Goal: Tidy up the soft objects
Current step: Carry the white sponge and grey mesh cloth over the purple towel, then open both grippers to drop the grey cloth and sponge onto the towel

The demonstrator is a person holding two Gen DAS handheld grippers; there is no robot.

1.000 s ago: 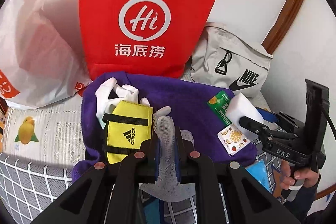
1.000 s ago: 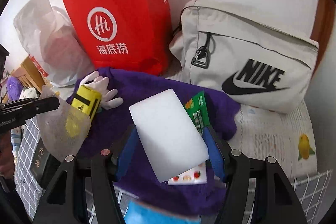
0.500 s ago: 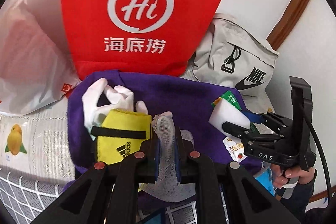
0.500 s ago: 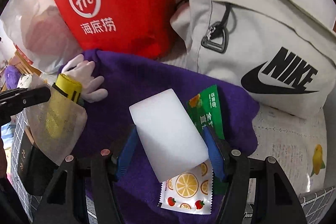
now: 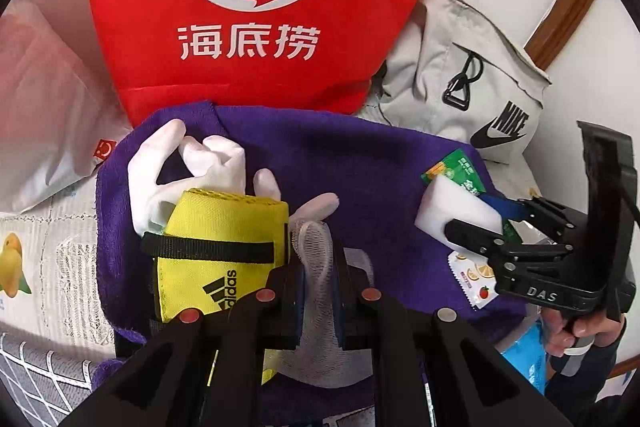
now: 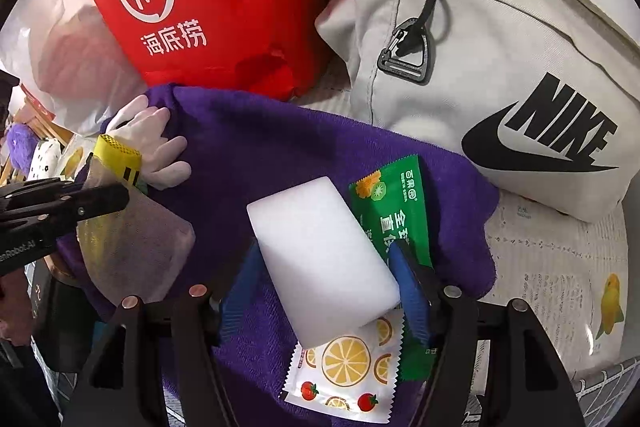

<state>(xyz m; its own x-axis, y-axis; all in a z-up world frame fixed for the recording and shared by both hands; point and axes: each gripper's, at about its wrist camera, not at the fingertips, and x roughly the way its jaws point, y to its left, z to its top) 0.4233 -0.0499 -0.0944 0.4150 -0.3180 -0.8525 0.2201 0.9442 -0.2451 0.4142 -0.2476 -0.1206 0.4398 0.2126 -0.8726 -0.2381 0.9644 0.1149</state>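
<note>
The red bag (image 5: 256,7) carries a white "Hi" logo above 海底捞. The grey backpack (image 6: 500,75) reads "NIKE" (swoosh beneath). The yellow pouch (image 5: 216,251) shows "adidas". The right tool (image 5: 500,223) bears "DAS". The green sachet (image 6: 396,211) has Chinese print, only partly legible.

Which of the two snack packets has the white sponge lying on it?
The lemon-print packet: the sponge overlaps its top edge. The green packet lies beside the sponge, along its right side.
</note>
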